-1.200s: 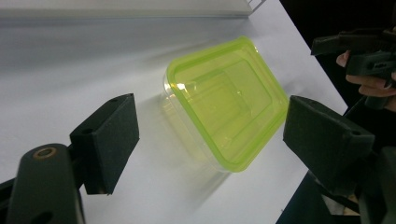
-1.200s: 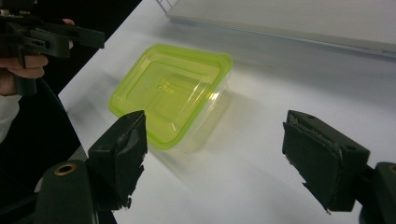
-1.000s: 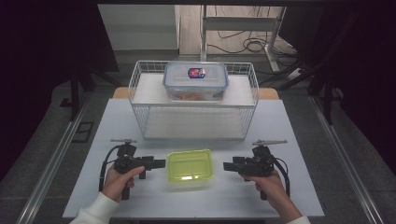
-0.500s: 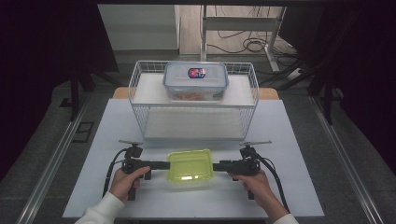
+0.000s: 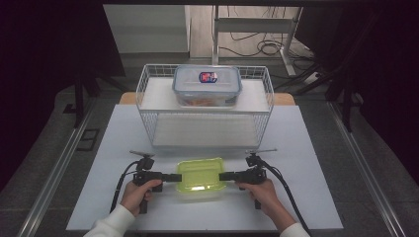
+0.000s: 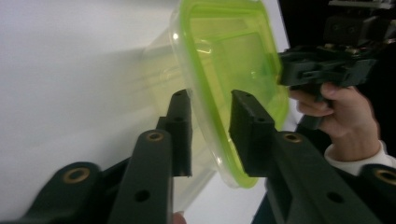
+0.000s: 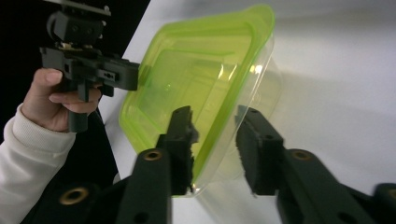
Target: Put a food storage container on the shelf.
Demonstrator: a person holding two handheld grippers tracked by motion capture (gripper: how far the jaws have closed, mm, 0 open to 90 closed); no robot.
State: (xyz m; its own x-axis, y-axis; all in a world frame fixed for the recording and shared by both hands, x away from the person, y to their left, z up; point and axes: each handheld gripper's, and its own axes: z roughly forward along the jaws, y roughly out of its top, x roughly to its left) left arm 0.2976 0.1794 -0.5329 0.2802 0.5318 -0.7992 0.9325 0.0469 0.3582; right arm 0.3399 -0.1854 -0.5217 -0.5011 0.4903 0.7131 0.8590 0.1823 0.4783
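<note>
A lime-green lidded plastic container (image 5: 200,177) lies near the front of the white table. My left gripper (image 5: 177,177) reaches its left end and my right gripper (image 5: 221,176) its right end, both lying level. In the left gripper view the container's rim (image 6: 219,140) runs between the jaws of my left gripper (image 6: 210,100), with a gap on each side. The right gripper view shows my right gripper (image 7: 215,114) straddling the opposite rim (image 7: 210,140) in the same way. Both pairs of jaws have just been closing around the rim. Neither pair presses on it.
Behind the green container stands a white wire basket rack (image 5: 267,98). On its upper shelf is a clear food box with a blue-edged lid (image 5: 206,86). The white table (image 5: 306,148) has bare room to either side. Dark floor and cables lie beyond.
Both grippers have moved inward from the sides to the ends of the green container and sunk a little. Their jaws now straddle its rim and stand narrower.
</note>
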